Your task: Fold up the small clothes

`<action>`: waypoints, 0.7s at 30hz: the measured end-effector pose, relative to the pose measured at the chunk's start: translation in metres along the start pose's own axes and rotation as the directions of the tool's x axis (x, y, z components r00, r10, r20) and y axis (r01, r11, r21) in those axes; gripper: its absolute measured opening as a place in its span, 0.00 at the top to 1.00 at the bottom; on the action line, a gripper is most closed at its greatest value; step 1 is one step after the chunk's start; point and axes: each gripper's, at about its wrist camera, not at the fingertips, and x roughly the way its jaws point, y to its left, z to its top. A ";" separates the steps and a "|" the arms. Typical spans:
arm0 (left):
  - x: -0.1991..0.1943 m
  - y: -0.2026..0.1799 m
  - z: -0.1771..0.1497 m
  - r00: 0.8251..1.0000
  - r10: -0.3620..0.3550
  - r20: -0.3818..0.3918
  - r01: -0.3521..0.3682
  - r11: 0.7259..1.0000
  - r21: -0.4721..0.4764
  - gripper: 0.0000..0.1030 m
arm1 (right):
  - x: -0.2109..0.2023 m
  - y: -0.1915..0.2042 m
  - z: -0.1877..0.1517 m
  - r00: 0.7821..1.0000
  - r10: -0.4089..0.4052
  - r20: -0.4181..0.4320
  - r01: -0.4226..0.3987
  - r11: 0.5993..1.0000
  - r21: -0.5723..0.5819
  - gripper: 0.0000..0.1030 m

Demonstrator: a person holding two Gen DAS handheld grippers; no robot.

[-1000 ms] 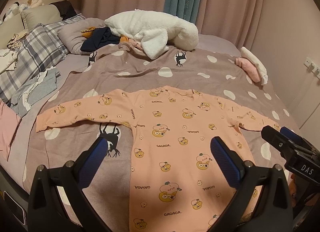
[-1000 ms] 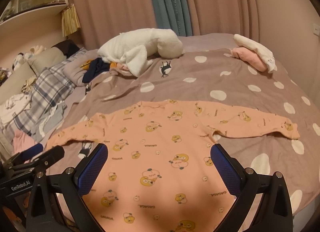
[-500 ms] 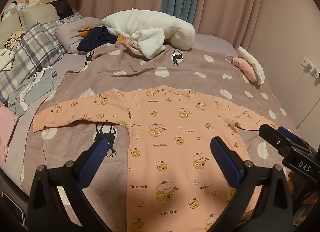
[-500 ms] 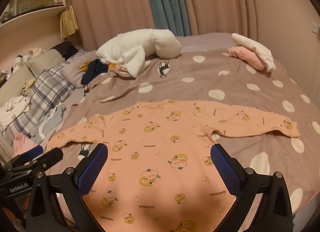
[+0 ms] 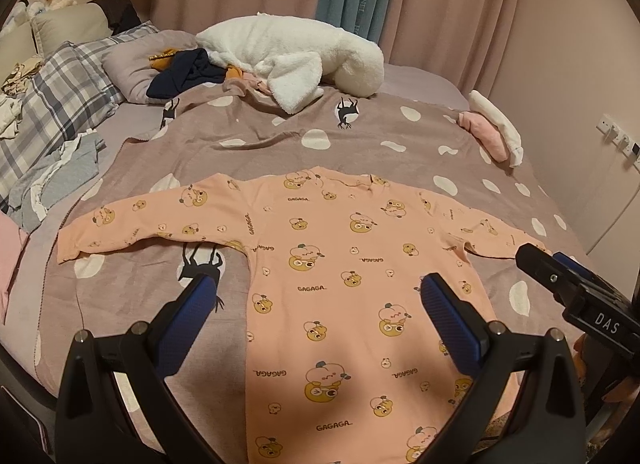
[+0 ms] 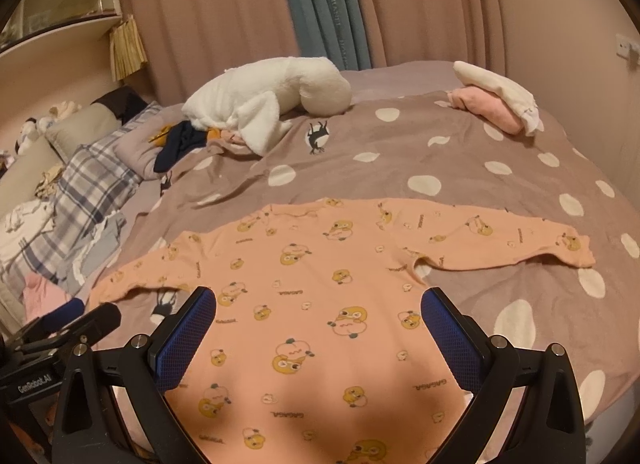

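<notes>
A peach long-sleeved top [image 5: 340,276] with a cartoon print lies flat on the spotted taupe blanket [image 5: 280,135], sleeves spread to both sides. It also shows in the right wrist view [image 6: 312,304]. My left gripper [image 5: 318,304] is open and empty, hovering above the top's left side near the bed's front edge. My right gripper [image 6: 318,312] is open and empty above the top's body. Each gripper shows at the edge of the other's view: the right [image 5: 576,288], the left [image 6: 60,328].
A white plush blanket [image 5: 288,51] lies at the back of the bed. Folded pink and white clothes [image 5: 492,131] sit at the back right. Plaid pillows [image 5: 68,103], a dark garment [image 5: 180,71] and loose clothes [image 5: 56,171] lie left. Curtains hang behind.
Both grippers have drawn back and risen slightly, so the top sits a little farther ahead in both views. The top has not moved, and both grippers stay open.
</notes>
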 end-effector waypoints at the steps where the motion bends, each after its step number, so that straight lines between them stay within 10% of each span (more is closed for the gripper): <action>1: 0.001 0.000 0.000 1.000 -0.008 -0.006 0.008 1.000 -0.002 0.00 | 0.000 0.000 0.000 1.000 -0.002 -0.002 0.002 1.000 -0.002 0.00; 21: 0.021 -0.002 -0.002 0.996 -0.054 -0.068 0.053 0.998 -0.014 0.01 | 0.008 -0.012 -0.002 1.000 -0.008 -0.015 0.008 1.000 0.028 0.04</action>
